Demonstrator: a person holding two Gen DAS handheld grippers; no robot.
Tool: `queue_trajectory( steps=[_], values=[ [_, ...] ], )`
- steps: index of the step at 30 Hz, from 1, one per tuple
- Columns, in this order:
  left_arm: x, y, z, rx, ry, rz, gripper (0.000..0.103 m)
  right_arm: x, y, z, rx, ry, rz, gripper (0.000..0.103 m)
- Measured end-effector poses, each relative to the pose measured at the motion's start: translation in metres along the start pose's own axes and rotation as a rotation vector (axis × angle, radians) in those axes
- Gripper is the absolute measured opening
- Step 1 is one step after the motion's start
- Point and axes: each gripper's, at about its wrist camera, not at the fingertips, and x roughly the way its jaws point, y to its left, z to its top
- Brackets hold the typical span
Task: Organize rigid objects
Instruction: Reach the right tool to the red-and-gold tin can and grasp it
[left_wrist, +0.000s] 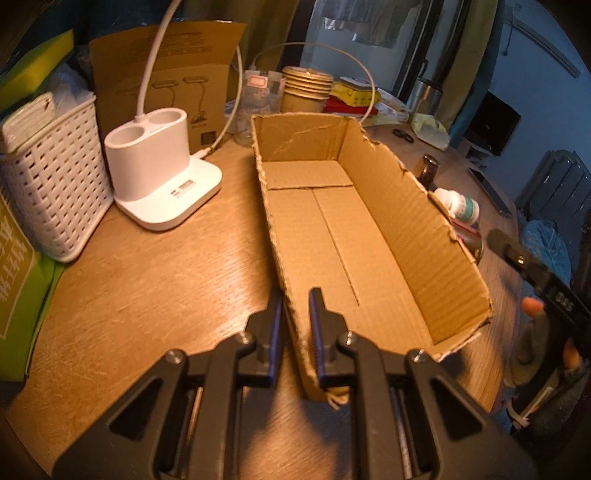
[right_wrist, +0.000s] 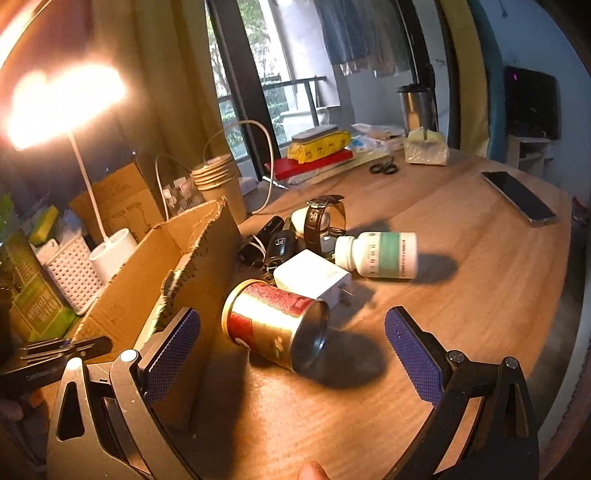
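A: Colours, entry one. Cardboard box (left_wrist: 369, 236) — plain brown, ribbed corrugation on the walls. Table (left_wrist: 166, 280) — orange-brown wood grain.

B: Noted. Tin can (right_wrist: 275, 326): gold body, red band, silver base. Pill bottle (right_wrist: 378, 254): white with a green label.

A: Basket (left_wrist: 55, 184) white, woven lattice pattern. Gripper pads (right_wrist: 413, 354) dark blue, fine cross-hatch. Charger (right_wrist: 314, 277) white.

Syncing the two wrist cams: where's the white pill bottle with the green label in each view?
Left wrist: white pill bottle with green label at right of centre, lying just beyond the right wall of the open cardboard box.
Right wrist: upper centre-right, lying on its side on the wooden table, past the white charger plug.
Shared landmark: the cardboard box.
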Motion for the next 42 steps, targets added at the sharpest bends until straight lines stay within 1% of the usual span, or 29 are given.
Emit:
queue_trajectory(
  steps=[3,7,12,18,19,20,21,23,26,32,42],
  values=[
    [-0.002,0.002,-0.003,-0.014,-0.002,-0.008,0.015,0.011,0.004,0.003,-0.008,0.024,0.002,0.102],
    [-0.004,0.002,-0.006,-0.019,-0.007,-0.010,0.015,0.027,0.011,0.006,-0.032,0.065,-0.016,0.102],
    [-0.005,0.005,-0.005,-0.030,0.001,-0.021,0.015,0.039,0.013,0.010,-0.033,0.087,-0.035,0.102],
    [-0.004,0.008,-0.006,-0.060,0.008,-0.031,0.015,0.045,0.014,0.014,-0.035,0.093,-0.049,0.102],
    [-0.003,0.008,-0.007,-0.064,0.009,-0.033,0.015,0.045,0.014,0.014,-0.036,0.096,-0.051,0.100],
    [-0.003,0.008,-0.008,-0.065,0.008,-0.033,0.015,0.045,0.014,0.014,-0.036,0.098,-0.051,0.090],
    [-0.004,0.008,-0.009,-0.067,0.007,-0.033,0.015,0.046,0.013,0.013,-0.036,0.103,-0.058,0.083],
    [-0.004,0.009,-0.009,-0.084,0.006,-0.041,0.016,0.047,0.012,0.012,-0.036,0.110,-0.061,0.082],
    [-0.004,0.011,-0.010,-0.106,0.009,-0.051,0.016,0.045,0.012,0.010,-0.042,0.108,-0.057,0.081],
    [-0.006,0.008,-0.010,-0.104,0.003,-0.037,0.016,0.039,0.008,0.008,-0.038,0.102,-0.034,0.081],
    [-0.007,0.005,-0.011,-0.092,-0.004,-0.003,0.016,0.020,0.007,0.011,-0.051,0.050,-0.019,0.080]
  ],
)
